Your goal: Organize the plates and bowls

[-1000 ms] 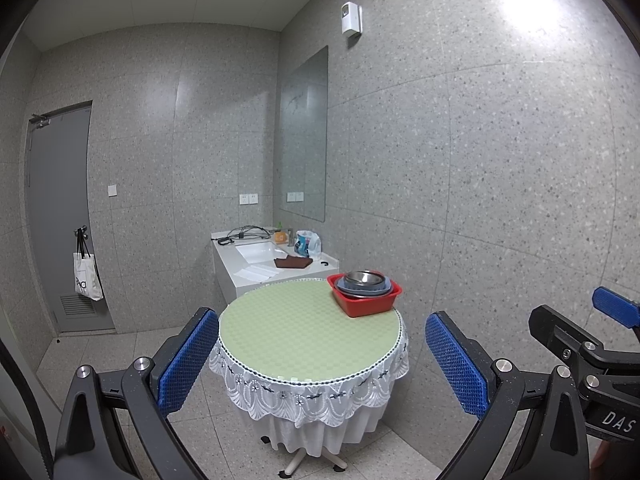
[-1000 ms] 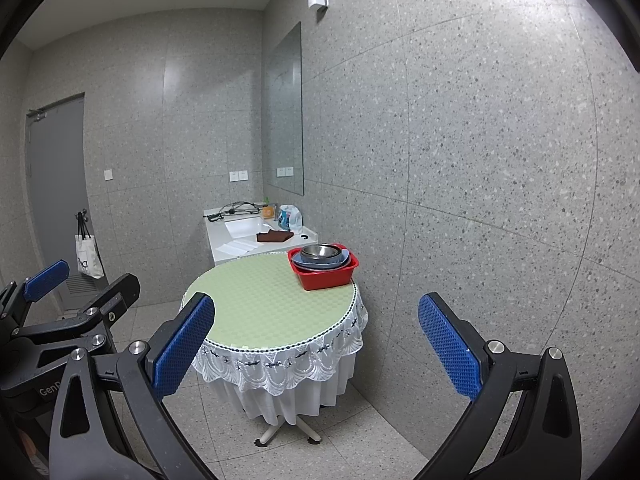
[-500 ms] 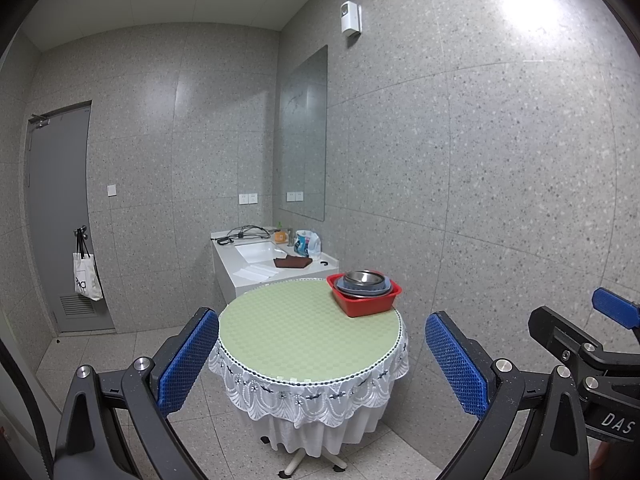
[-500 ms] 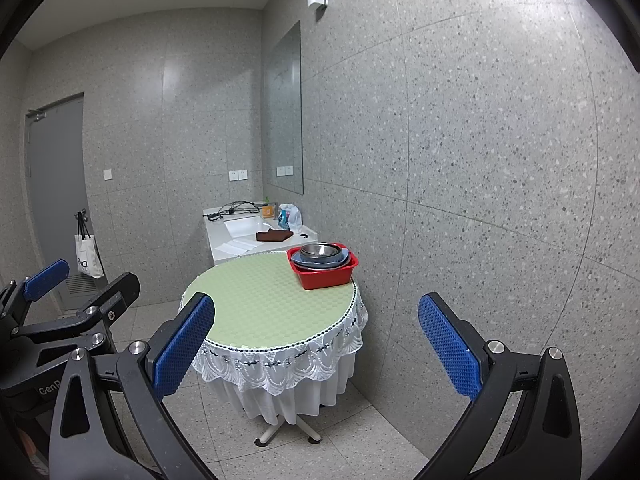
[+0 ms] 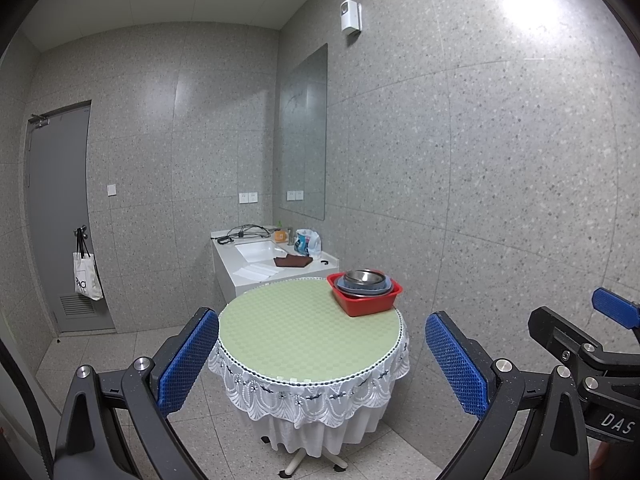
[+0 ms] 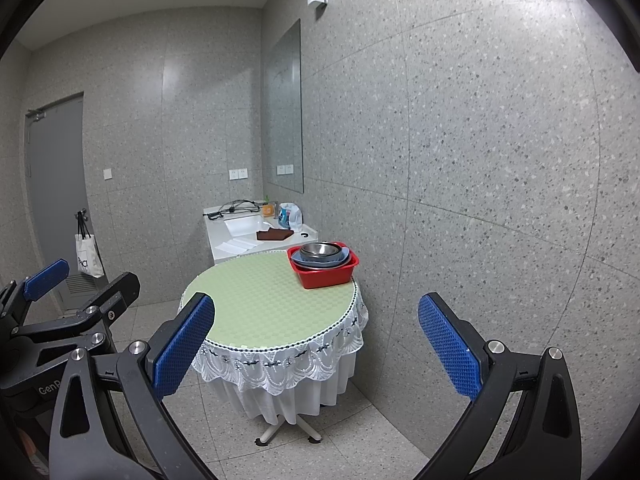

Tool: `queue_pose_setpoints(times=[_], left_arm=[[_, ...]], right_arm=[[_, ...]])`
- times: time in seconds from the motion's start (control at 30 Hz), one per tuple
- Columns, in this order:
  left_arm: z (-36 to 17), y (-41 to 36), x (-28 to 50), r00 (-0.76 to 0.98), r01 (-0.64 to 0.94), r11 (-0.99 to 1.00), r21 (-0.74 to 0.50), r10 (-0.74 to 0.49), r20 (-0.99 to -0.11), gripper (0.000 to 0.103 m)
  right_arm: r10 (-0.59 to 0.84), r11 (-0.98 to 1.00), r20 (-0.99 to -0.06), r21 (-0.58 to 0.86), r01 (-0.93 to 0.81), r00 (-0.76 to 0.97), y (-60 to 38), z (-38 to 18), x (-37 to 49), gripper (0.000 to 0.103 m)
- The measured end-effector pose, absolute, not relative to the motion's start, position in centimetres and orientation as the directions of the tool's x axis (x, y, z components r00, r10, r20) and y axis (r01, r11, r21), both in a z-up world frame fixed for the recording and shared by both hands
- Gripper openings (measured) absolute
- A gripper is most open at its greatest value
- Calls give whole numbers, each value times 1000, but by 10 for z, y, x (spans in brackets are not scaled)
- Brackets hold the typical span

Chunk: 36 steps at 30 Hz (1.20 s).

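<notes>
While both claws hang well short of the round table, the left gripper and right gripper stand wide apart, holding nothing; ahead of them, stacked bowls and plates sit nested in the red basin at the table's far edge; fits either stack-to-unpack or sorting finished, so step undetermined

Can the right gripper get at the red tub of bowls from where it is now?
Probably not yet. The right gripper hangs open short of the table, and the red tub sits at the far edge by the wall. Nothing blocks the way across the tabletop, so moving closer should do.
</notes>
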<state>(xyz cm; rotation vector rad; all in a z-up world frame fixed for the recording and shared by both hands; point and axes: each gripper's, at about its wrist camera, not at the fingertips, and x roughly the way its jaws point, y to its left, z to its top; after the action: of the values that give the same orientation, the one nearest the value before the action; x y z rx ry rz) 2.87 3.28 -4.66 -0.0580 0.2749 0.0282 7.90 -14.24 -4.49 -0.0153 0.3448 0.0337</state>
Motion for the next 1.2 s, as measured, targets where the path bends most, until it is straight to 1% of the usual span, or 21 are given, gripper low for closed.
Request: queue_pose_setpoints(times=[0.6, 1.2], left_arm=[[-49, 34, 38, 961, -41, 998, -55, 24, -275, 102], [-58, 58, 81, 957, -47, 998, -51, 30, -288, 102]], right_arm=[[36, 999, -347, -11, -42, 937, -142, -47, 93, 103], [32, 999, -370, -20, -42, 929, -124, -56, 127, 103]])
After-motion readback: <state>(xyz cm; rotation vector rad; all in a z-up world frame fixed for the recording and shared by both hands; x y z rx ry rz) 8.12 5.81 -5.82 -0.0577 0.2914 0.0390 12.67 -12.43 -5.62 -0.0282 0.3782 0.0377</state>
